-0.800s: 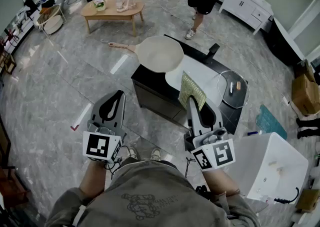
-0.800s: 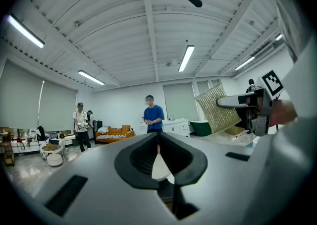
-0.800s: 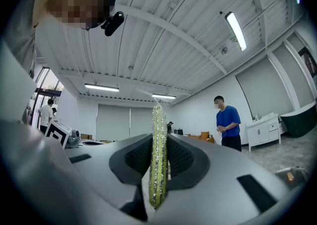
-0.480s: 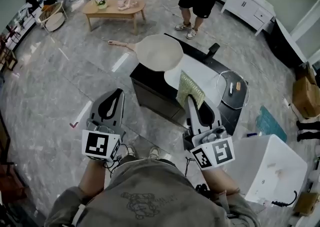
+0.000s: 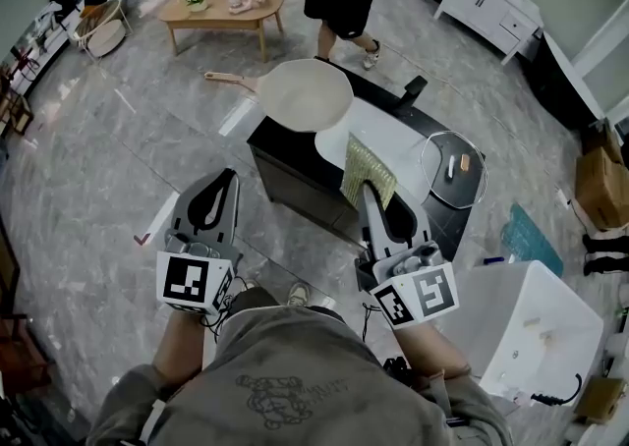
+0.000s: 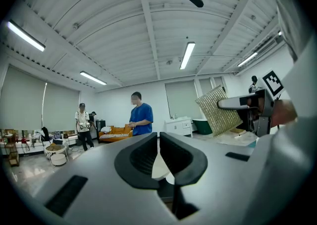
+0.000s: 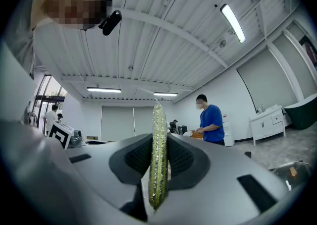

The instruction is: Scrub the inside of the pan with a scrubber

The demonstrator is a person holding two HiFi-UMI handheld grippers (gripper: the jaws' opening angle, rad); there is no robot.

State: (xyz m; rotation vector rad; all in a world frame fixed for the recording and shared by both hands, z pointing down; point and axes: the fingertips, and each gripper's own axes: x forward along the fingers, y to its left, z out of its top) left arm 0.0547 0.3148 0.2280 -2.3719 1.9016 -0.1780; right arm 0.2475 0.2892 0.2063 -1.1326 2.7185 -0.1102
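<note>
Your right gripper (image 5: pixel 366 191) fingers pinch the scrubber (image 5: pixel 367 169) upright, ready for the pan (image 5: pixel 307 95) ahead; left gripper (image 5: pixel 229 179) fingers clenched, empty.

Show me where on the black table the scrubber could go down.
The white mat between the pan and the glass lid looks bare: the best patch. The pan fills the left end of the table, the lid its right end. Along the near edge only a narrow dark strip is free.

Bright ceiling strip lights (image 6: pixel 187 55), heavy fisheye bending, dark vignetted corners.
</note>
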